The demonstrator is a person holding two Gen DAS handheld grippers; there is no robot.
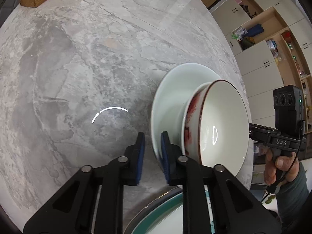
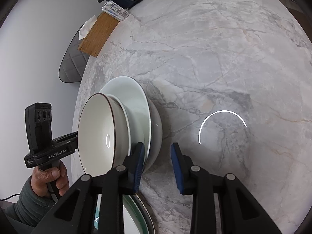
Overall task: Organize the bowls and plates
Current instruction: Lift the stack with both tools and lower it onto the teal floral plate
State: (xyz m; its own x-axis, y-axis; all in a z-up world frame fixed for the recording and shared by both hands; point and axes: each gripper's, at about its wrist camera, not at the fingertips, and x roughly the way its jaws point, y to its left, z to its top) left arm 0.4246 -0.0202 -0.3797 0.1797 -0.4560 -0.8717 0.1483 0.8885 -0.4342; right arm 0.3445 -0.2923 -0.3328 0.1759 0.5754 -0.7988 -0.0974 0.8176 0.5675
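Stack's on the marble table (image 1: 78, 58): a pale plate (image 1: 175, 97) with a red-patterned bowl (image 1: 218, 120) sitting in it, brown line round the bowl's rim. In the left wrist view it's at about 3 o'clock from centre, in the right wrist view about 9.

The left gripper (image 1: 152, 156) is down at the near rim of the pale plate, claw narrow. The rim runs between the pads, 1 pad right against it, the other with a sliver of marble showing, so not pinched as far as I can see.

The right gripper (image 2: 158, 165) is on the opposite side, claw about half wide. The plate's edge is beside its 9 o'clock pad and the other pad is clear of it, holding nothing.

A 2nd plate, a green-rimmed plate (image 1: 161, 214), sits at 6 o'clock under the grippers. A wooden block (image 2: 99, 33) is up at 11 o'clock in the right view.
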